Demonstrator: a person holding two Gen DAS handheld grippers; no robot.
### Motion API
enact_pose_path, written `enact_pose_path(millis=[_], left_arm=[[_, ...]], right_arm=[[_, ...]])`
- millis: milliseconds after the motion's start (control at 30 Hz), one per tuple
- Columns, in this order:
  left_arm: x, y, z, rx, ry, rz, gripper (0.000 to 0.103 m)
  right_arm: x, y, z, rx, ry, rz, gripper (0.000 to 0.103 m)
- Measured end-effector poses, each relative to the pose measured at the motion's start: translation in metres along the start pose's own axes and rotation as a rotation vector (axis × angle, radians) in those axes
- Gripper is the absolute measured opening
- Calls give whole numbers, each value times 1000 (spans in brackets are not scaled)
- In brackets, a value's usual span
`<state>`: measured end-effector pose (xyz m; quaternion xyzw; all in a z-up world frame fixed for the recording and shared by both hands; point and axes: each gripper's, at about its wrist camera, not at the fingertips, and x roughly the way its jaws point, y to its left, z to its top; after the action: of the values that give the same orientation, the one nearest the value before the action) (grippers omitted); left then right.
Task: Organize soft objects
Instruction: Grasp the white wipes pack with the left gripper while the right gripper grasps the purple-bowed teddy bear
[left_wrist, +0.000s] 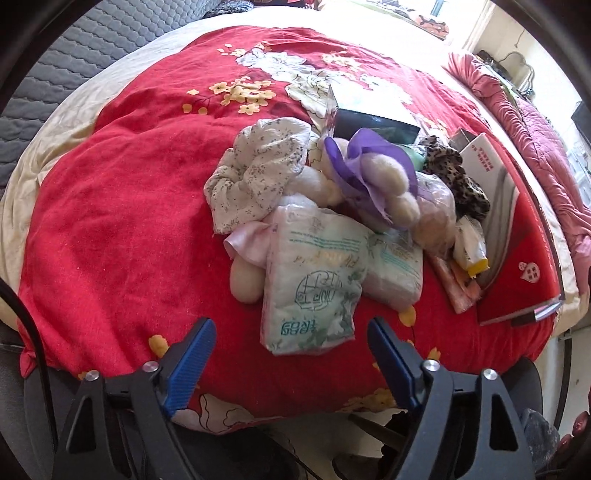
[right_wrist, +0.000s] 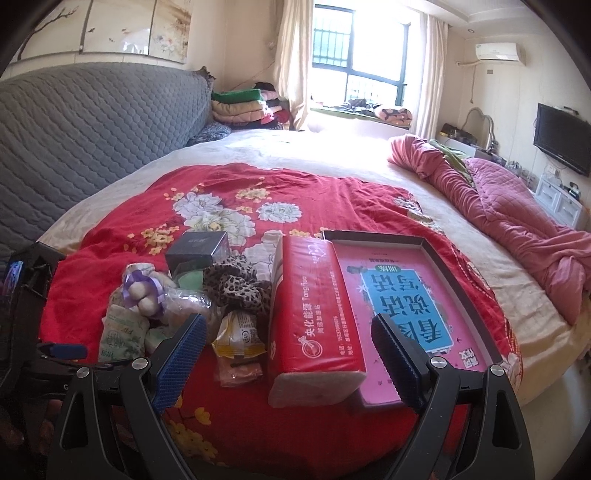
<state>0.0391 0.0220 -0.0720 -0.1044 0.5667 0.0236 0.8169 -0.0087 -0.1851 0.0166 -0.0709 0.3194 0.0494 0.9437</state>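
A pile of soft things lies on the red flowered blanket (left_wrist: 122, 221). My left gripper (left_wrist: 291, 332) points down at it, open, with the near end of a white-and-green tissue pack (left_wrist: 314, 284) between its fingertips, pads clear. Behind are a floral cloth scrunchie (left_wrist: 255, 177), a plush toy with purple ribbon (left_wrist: 369, 173), a leopard scrunchie (left_wrist: 458, 181) and a second tissue pack (left_wrist: 395, 273). My right gripper (right_wrist: 290, 332) is open over a red tissue pack (right_wrist: 314, 314), not touching it.
A dark-rimmed tray holding a pink book (right_wrist: 402, 291) lies right of the red pack. A dark box (right_wrist: 197, 247) and a yellow snack packet (right_wrist: 236, 332) sit in the pile. The grey quilted headboard (right_wrist: 92, 122) is at left, a pink quilt (right_wrist: 517, 206) at right.
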Motion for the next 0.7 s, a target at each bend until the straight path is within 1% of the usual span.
enact_pose_path(millis=[100,167,200,267,333,433,600,700], left_arm=[[6,-2,2,-1,8,12,74],[10,-3,4,-7,17,8,70],[11,-3,5,-10,21,5,66],[13,-2,6,-14,19,-3,62],[14,0,7,-21,19,-25,52],[15,5,7,-50,13,-64,49],[15,23,8,-101,7,-173,47],[14,31,7,-115,7,-209,46]], right_arm=[[9,4,5,-21,6,38,91],[17,8,9,-33,15,75,91],[20,12,10,-49,14,88,91],[27,19,13,-80,25,99,91],[35,25,14,-102,39,118,91],[42,39,17,-168,40,164,91],[55,65,25,-263,44,283,91],[61,85,27,-367,31,321,91]])
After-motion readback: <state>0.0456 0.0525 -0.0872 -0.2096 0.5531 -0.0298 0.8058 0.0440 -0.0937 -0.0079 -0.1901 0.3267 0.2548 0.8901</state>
